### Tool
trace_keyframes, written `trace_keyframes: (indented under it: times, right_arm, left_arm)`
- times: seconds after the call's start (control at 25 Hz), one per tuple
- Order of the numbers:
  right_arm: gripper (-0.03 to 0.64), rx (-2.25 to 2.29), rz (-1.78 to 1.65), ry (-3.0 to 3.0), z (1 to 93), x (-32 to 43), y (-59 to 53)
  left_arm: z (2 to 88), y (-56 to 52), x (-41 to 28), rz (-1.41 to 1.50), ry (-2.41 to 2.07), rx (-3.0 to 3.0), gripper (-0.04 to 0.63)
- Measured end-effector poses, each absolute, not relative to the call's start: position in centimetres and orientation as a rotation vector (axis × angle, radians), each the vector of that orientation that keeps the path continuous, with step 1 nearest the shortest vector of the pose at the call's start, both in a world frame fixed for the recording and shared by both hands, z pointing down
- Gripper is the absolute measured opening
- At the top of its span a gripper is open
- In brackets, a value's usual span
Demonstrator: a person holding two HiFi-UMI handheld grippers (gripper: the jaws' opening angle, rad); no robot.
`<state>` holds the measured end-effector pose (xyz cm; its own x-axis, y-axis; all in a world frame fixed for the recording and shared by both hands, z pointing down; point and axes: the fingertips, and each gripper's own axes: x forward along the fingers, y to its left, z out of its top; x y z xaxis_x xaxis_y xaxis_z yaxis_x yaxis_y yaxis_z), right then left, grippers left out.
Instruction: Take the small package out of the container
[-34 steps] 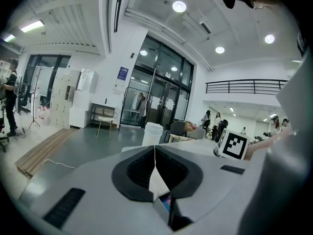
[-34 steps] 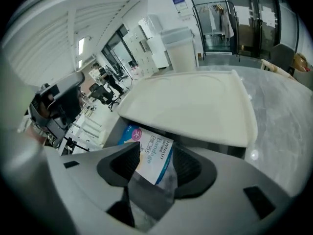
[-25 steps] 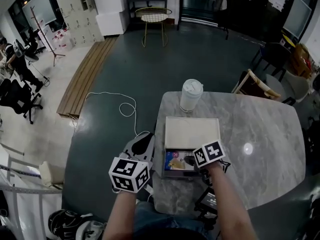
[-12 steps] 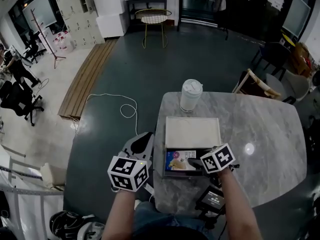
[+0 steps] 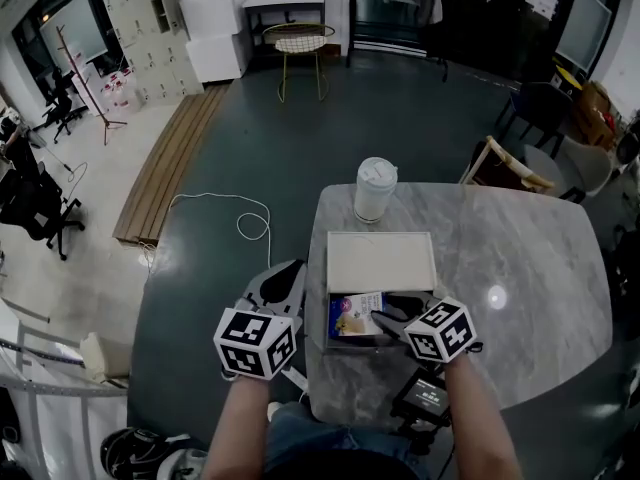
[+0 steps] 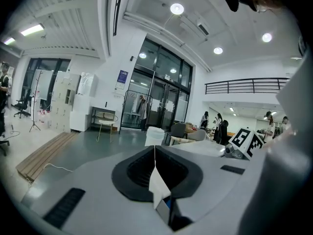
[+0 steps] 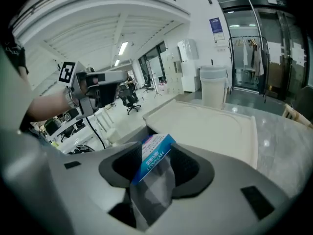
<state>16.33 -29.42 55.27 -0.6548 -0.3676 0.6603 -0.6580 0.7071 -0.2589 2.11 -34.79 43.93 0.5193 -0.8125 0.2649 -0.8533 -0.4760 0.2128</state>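
Two colours mark the small package (image 7: 155,155): a blue-and-white card header on top and a clear, crinkled plastic pouch below it. It stands tilted between the jaws of the right gripper (image 7: 156,166), which are closed on the pouch, the header poking out past the fingertips. From above, the same package (image 5: 355,315) shows a pale printed face, held at the tip of the right gripper (image 5: 385,317) over the dark tray of the container (image 5: 345,340), whose cream lid (image 5: 380,260) lies open just ahead of the jaws, with a white lidded cup (image 5: 375,190) further ahead on the marble table (image 5: 530,298). A second ago the package lay flat in the tray under the gripper's jaws; since then those jaws have been closing on it, the gripper has drawn back toward the person, and the package now sits tipped up at its tip. The left gripper (image 5: 285,273) has hardly shifted, off the table's left edge; its jaws meet, with a pale sliver at the seam of the left gripper (image 6: 155,175) that I cannot identify. White lettering on the blue band looks like "HYNAUT"; the smaller print is too fine to read.
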Motion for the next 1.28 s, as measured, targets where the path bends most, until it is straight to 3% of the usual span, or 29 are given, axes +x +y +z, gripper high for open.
trace_keyframes:
  times: [0.36, 0.76, 1.28]
  right_arm:
    - [0.185, 0.950, 0.774, -2.488, 52.7, 14.6, -30.0]
    - [0.124, 1.374, 1.313, -2.373, 53.9, 16.1, -30.5]
    - [0.107, 0.933, 1.501, -2.031, 56.5, 16.5, -28.1]
  left_arm:
    - [44.6, -33.1, 1.8, 0.203, -1.380, 2.437, 0.014]
    - [45.6, -30.9, 1.8, 0.249, -1.345, 2.417, 0.014]
    - [44.7, -30.3, 1.7, 0.203, -1.373, 2.432, 0.012]
